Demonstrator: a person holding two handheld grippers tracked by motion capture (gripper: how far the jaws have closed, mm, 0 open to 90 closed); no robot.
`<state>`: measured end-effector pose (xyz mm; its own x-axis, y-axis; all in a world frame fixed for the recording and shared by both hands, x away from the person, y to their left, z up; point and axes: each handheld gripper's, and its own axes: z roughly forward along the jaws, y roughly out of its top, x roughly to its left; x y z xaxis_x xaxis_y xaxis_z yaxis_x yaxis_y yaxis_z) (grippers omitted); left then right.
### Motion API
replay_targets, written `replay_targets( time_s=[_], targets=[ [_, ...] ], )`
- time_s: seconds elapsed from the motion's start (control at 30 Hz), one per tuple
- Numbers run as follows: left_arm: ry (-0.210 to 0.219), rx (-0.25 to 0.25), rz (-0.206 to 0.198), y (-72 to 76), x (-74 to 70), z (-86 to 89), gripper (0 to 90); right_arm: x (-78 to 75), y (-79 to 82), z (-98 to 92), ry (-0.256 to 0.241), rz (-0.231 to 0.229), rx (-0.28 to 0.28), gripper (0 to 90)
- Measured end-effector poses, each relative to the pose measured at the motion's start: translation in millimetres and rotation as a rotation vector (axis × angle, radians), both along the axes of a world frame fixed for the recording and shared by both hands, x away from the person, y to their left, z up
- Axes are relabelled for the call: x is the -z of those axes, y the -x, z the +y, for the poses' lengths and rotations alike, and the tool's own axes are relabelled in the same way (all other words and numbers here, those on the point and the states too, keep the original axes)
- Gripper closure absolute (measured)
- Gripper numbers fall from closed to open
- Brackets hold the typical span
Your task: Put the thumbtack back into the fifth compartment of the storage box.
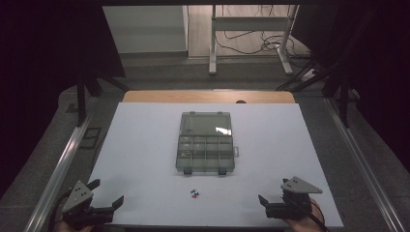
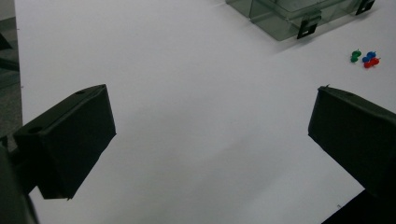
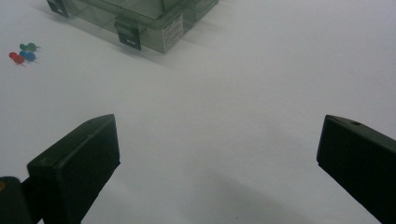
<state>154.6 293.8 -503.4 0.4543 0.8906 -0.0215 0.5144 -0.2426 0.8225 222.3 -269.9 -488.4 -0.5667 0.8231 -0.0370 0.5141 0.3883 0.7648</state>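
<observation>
High view: pins midway between both wide-open, empty tongs, left tongs and right tongs, near box

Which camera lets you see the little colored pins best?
The left gripper view: the push pins look largest there, with green, blue and red heads told apart. The right gripper view shows the same cluster slightly smaller, near its left edge. The high view shows tiny specks before the clear box.
</observation>
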Motion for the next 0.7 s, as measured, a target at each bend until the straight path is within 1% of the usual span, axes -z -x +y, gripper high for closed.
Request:
replay_targets(
  time_s=[0.13,0.23,0.53,0.7],
  targets=[
    [-0.007,0.004,0.003,-0.3,0.1,-0.7,1.0,0.2,-0.3,0.6,0.002,0.005,-0.007,0.0],
    [0.001,0.005,0.003,-0.3,0.1,0.2,1.0,0.5,-0.9,1.1,0.002,0.012,-0.011,0.0],
    [0.005,0.011,0.006,-0.7,0.3,0.5,1.0,1.1,-2.7,2.2,0.007,0.031,-0.020,0.0],
    [0.007,0.013,0.006,-0.7,0.5,0.7,1.1,1.4,-3.6,3.6,0.015,0.045,-0.037,0.0]
  ],
)
